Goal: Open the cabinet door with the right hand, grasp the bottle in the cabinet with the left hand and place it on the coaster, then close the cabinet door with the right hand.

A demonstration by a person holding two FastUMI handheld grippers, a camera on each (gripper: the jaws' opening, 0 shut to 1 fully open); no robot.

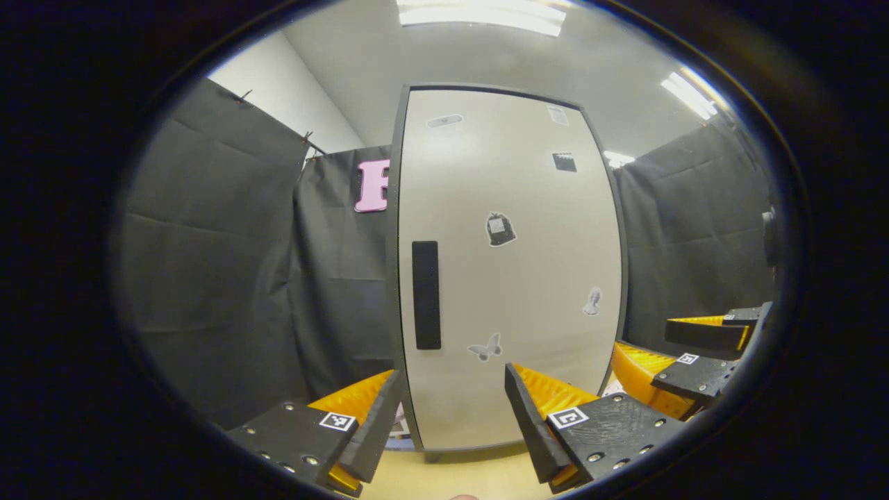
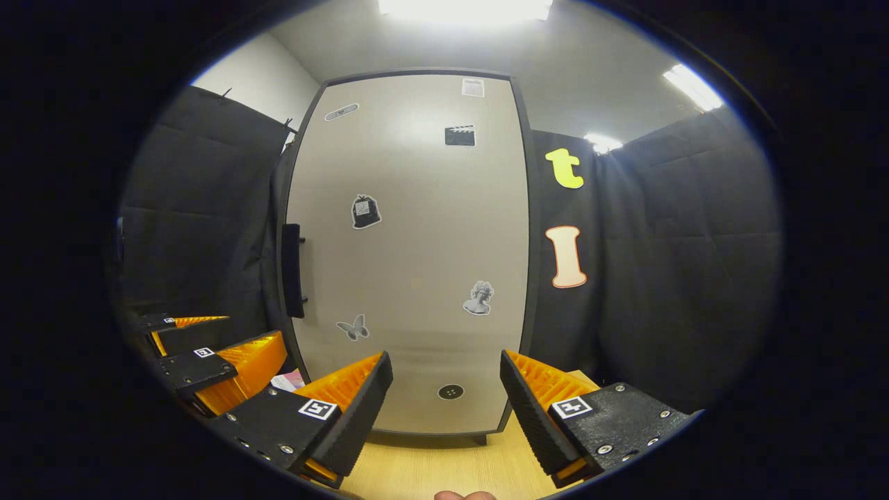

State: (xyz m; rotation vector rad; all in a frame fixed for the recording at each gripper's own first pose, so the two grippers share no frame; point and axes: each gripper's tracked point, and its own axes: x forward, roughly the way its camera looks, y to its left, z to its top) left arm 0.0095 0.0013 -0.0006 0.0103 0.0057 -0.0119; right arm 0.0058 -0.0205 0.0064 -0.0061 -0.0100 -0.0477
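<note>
The pale cabinet door point(image 1: 510, 278) stands shut, hiding whatever is inside. Its dark vertical handle point(image 1: 426, 295) sits along the door's left edge, also seen as the handle point(image 2: 292, 271) in the right gripper view. My left gripper point(image 1: 453, 389) is open, a short way in front of the door's lower part, with nothing between its fingers. My right gripper point(image 2: 444, 368) is open too, facing the door point(image 2: 410, 250) low down. Each gripper appears in the other's view: the right gripper point(image 1: 684, 351) and the left gripper point(image 2: 208, 344).
The cabinet stands on a light wooden tabletop point(image 2: 451, 465). A small pink and white flat item point(image 2: 288, 380) lies on the table by the cabinet's lower left corner; I cannot tell what it is. Black cloth walls close in on both sides.
</note>
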